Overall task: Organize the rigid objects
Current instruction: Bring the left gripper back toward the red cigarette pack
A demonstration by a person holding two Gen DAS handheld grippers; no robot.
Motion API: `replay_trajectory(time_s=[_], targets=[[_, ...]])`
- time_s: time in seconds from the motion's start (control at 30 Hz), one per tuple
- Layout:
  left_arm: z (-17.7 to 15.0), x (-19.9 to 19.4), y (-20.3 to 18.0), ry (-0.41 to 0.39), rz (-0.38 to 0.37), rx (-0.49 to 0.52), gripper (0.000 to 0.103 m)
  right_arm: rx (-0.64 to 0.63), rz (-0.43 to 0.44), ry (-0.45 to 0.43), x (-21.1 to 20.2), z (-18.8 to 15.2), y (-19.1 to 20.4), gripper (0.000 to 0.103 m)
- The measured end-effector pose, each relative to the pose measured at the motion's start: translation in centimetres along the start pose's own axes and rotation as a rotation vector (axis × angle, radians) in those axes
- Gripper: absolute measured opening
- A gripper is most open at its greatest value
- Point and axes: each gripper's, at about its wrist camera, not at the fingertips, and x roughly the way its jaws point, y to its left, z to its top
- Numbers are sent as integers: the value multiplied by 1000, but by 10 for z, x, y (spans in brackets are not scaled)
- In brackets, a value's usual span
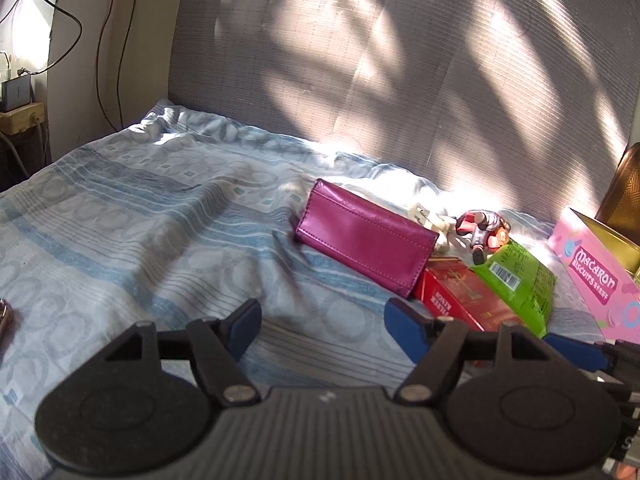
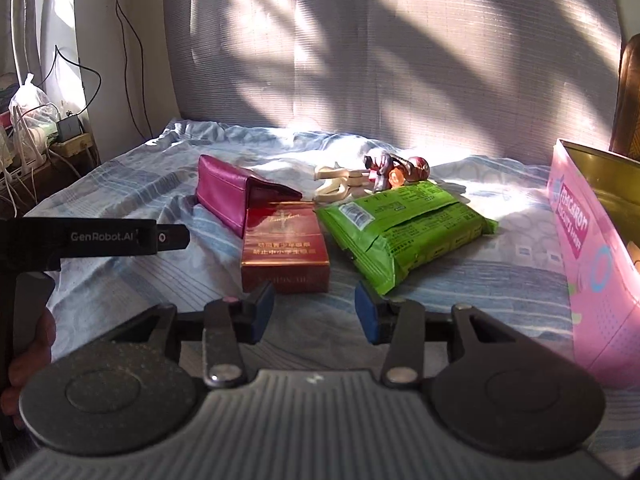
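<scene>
My left gripper [image 1: 322, 326] has its jaws spread, nothing between the blue pads, only bedsheet [image 1: 120, 220] beneath. My right gripper [image 2: 315, 312] likewise has its jaws apart and empty, hovering just short of the red box [image 2: 285, 246], which lies flat on the bed directly ahead of it.

Items noted, working outward from the right gripper: the red box sits with its far end against the magenta wallet [image 2: 236, 194], which is tipped on its side to the left. Just beside the box on the right lies the green packet [image 2: 404, 226], printed back upward, barcode showing. Behind the packet, a small figurine [image 2: 394, 170] lies tipped over, next to a white charger plug [image 2: 336, 184].

At the right edge stands the pink biscuit tin [image 2: 592, 264], open, gold interior visible, apart from the green packet.

From the right wrist view, the left gripper's black body enters at the left edge with a hand [image 2: 28, 360] around its handle.

Sunlight and shadow fall across the grey headboard [image 1: 400, 60]; cables hang at far left
</scene>
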Motion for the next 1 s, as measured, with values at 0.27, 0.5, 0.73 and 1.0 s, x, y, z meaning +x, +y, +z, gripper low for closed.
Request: replay_trajectory(time_s=[0.27,0.5,0.73,1.0], targets=[[1,2,0,10,-15,1,70,-42,0,20,13,1,14,57],[0,2,-2,16,-31,11,70,4,4,2,5,-1,6,65],[1,4,2,26,-48,-11,71,23,9,1,5,-2,4,66],[1,4,4,29,-59,-22,71,-1,19,6,5,-2,6,66]])
